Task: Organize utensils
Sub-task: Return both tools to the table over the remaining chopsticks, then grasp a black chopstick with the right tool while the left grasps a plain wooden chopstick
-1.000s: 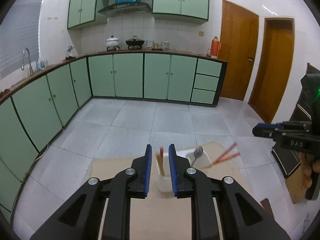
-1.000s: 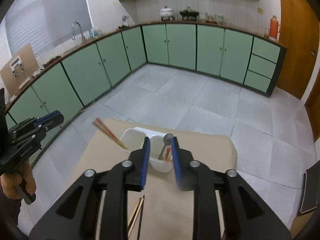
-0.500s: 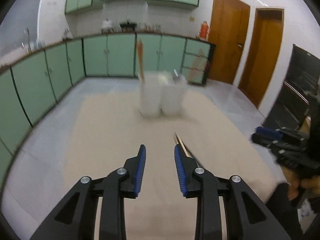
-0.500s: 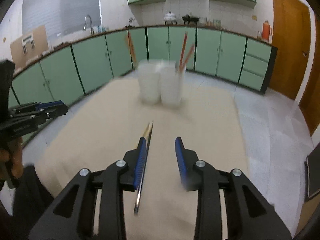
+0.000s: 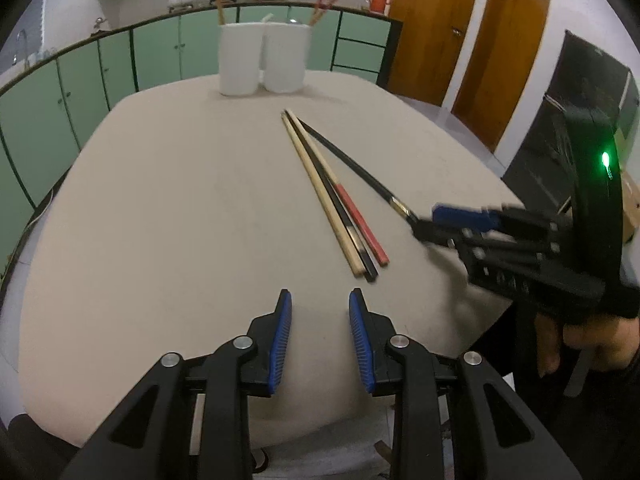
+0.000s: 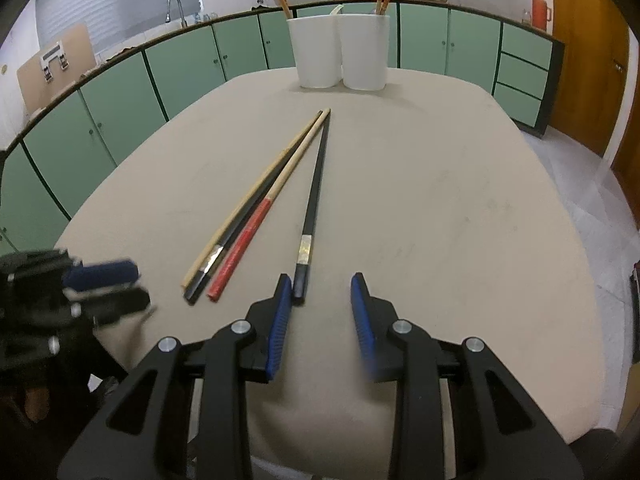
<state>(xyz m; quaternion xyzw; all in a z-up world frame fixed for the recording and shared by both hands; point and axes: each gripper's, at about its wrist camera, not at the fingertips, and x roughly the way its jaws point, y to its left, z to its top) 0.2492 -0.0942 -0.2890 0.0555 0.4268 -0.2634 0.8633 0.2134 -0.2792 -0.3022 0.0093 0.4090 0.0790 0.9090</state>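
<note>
On the beige table (image 5: 160,200) three chopsticks lie side by side: a tan one (image 5: 316,184), a black one (image 5: 340,208) and a red-ended one (image 5: 360,220). A separate black chopstick (image 6: 316,184) lies to their right. Its near end rests on the table just inside the left finger of my right gripper (image 6: 320,284), which is open and not pressing on it. My left gripper (image 5: 320,300) hangs open over bare table, just short of the three chopsticks' ends. At the far edge stands a white two-cup holder (image 6: 340,52) with several chopsticks upright in it.
Green cabinets (image 6: 120,96) ring the room behind the table. Wooden doors (image 5: 432,32) and a black appliance (image 5: 580,92) stand to the right. A person's hand (image 5: 580,340) holds the right gripper (image 5: 460,220); the left gripper (image 6: 104,288) shows at the table's near left edge.
Both grippers have dropped from high above the table to low over its near end, and their jaws have widened slightly. The chopsticks now lie right in front of the fingers.
</note>
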